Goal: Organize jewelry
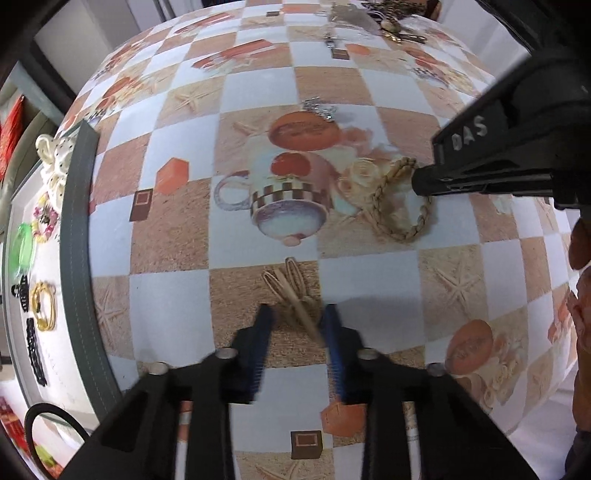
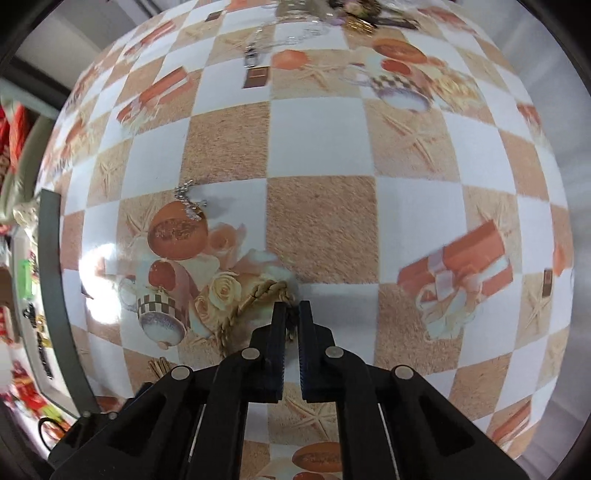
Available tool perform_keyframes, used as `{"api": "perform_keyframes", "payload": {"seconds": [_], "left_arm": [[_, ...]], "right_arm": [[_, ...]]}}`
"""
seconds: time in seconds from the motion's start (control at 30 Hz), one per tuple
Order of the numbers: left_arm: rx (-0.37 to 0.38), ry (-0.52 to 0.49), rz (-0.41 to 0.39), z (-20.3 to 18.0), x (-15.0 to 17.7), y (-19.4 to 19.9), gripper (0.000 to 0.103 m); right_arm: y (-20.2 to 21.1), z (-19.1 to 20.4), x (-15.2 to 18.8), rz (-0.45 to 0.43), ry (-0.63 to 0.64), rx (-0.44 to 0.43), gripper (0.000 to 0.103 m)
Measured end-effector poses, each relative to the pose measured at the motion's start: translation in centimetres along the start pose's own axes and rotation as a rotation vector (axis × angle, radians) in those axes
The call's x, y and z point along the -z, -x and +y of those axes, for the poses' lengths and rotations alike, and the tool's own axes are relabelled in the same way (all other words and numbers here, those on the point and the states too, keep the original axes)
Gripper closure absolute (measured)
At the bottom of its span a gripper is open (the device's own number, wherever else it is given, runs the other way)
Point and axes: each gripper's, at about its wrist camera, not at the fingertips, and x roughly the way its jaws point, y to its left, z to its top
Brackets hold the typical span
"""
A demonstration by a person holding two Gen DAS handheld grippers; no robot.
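A braided tan rope bracelet (image 1: 391,201) lies on the patterned tablecloth; my right gripper (image 1: 419,181) is shut on its edge, also seen in the right wrist view (image 2: 291,310) on the braid (image 2: 258,291). My left gripper (image 1: 297,314) is open around a tan looped hairpin-like piece (image 1: 291,291) on the cloth. A small silver chain piece (image 1: 319,108) lies farther back, and shows in the right wrist view (image 2: 190,203).
A grey-rimmed tray (image 1: 79,236) at the left holds a gold bangle (image 1: 44,306), black clips (image 1: 35,350), a green item (image 1: 22,251) and a beaded bracelet (image 1: 44,219). More jewelry (image 1: 384,18) is piled at the far table edge.
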Motion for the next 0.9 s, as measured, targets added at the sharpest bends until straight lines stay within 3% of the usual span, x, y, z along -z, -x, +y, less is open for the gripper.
{"api": "perform_keyframes", "payload": {"seconds": [0.2, 0.4, 0.53, 0.9], "left_arm": [[0.158, 0.062, 0.03, 2.5, -1.0, 0.1, 0.08], [0.231, 0.061, 0.009, 2.9, -1.1, 2.0, 0.08], [0.24, 0.052, -0.007, 4.1, -1.3, 3.3, 0.08], [0.23, 0.056, -0.051, 7.5, -0.7, 6.6, 0.08]], "right_arm": [[1.2, -3.0, 1.7, -0.017, -0.089, -0.121, 0.097], [2.8, -5.6, 3.1, -0.029, -0.139, -0.175, 0.097], [3.9, -6.3, 4.1, -0.038, -0.148, -0.197, 0.097], [6.9, -3.4, 4.2, -0.066, -0.126, -0.233, 0.097]]}}
